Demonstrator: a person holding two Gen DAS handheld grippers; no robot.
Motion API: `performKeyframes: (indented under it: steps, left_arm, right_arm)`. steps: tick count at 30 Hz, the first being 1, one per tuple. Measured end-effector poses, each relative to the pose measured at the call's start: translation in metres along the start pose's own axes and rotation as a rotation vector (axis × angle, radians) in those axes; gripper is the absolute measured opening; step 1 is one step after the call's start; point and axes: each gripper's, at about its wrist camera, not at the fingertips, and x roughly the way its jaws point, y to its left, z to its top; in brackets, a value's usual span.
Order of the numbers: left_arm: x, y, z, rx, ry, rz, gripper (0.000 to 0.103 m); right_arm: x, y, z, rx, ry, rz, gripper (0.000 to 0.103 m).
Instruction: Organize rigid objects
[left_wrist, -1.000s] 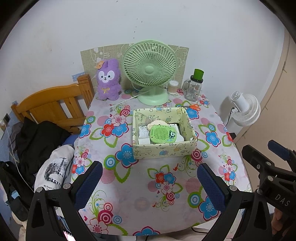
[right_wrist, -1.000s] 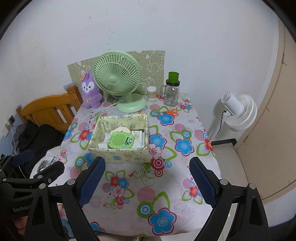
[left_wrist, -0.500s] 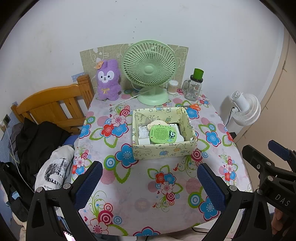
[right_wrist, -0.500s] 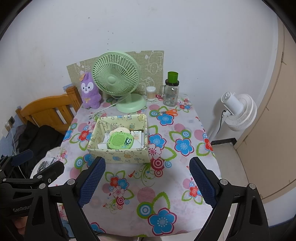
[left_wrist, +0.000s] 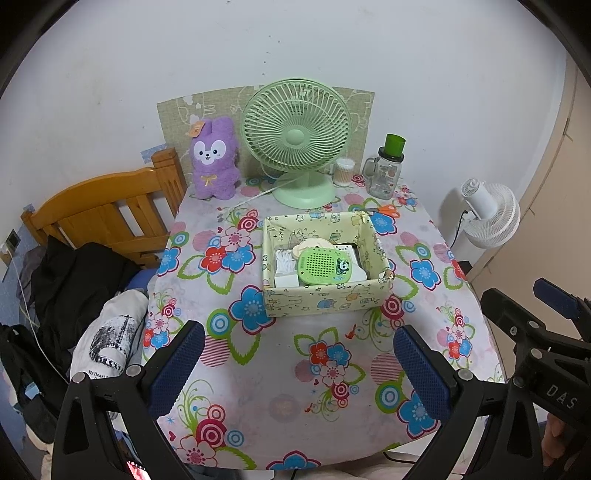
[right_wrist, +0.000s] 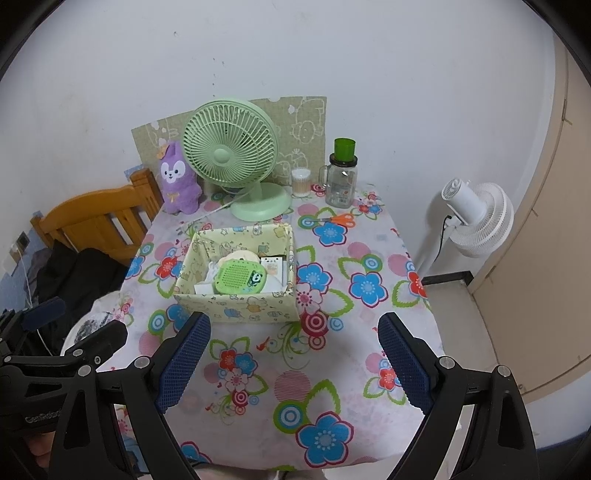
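Your left gripper (left_wrist: 295, 363) gapes wide, holding nothing, above the floral tablecloth (left_wrist: 258, 369). Your right gripper (right_wrist: 293, 356) is spread wide too, empty, short of the fabric box (right_wrist: 236, 308).

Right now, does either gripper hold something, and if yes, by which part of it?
Nothing is held. The left gripper and the right gripper are both open above the flowered tablecloth, short of the storage box, with nothing between their fingers.
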Motion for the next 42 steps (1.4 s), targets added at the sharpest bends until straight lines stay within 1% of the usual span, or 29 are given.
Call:
performKeyframes:
  steps: [10,32,42]
  left_arm:
    - [0.0004,0.0013,-0.0025,0.014,0.002,0.007,0.103]
    - [0.0021,0.0022,-0.0023,0.013,0.008,0.007,0.103]
    - [0.0094,0.0051,-0.0012,0.015,0.014,0.01,0.103]
  right_arm:
    - [0.0006,0.0024,0.0008,-0.01,-0.002,-0.014,0.094]
    - [0.0022,0.0022,0.0012,-0.01,0.002,-0.014,0.094]
    - [0.0065,0.0041,0.0,-0.022,0.012,-0.014,0.094]
